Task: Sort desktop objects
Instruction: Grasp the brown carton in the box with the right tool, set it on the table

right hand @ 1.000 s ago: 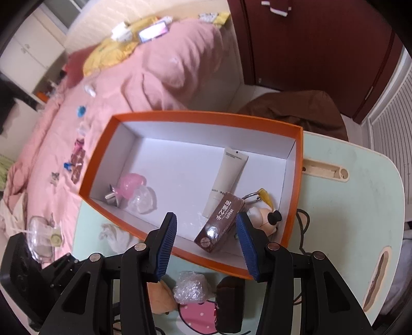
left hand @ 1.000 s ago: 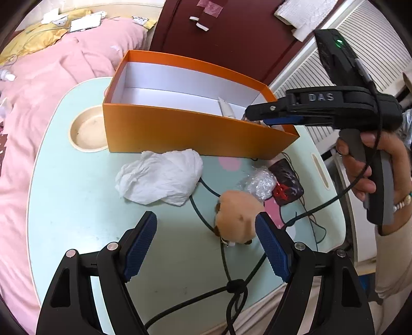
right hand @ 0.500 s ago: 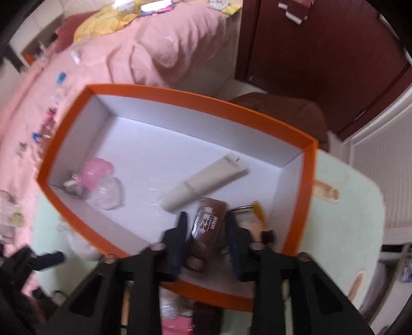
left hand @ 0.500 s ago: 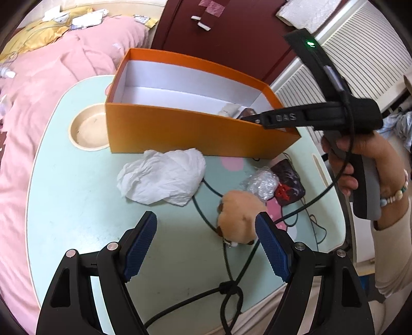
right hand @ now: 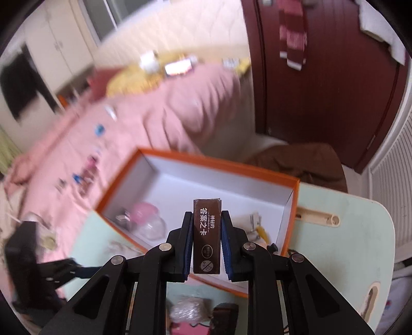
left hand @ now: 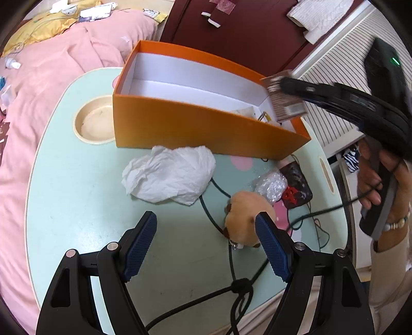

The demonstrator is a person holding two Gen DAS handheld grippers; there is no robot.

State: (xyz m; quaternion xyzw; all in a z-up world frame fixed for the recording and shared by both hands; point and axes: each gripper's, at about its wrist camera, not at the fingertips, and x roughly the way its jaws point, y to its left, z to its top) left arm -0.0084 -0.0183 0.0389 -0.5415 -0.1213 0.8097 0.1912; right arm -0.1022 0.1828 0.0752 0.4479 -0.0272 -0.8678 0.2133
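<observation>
Bedroom setting, daylit.

A pale green table (left hand: 64, 232) with a cream rim and a round recessed cup well (left hand: 94, 125) is seen in the near field. A bed with pink bedding (left hand: 51, 67) and a yellow pillow (left hand: 38, 25) is placed at the left. A dark red wardrobe (left hand: 244, 33) is set at the far side, a white cloth (left hand: 319, 18) draped over its right. White slatted panelling (left hand: 334, 85) is found at the right. White cupboards (right hand: 59, 43) are seen beyond the bed.

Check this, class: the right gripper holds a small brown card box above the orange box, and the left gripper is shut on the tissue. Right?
Not quite. The left gripper is open and empty, short of the tissue, as the left wrist view shows. The rest stands: right gripper, card box, orange box.
</observation>
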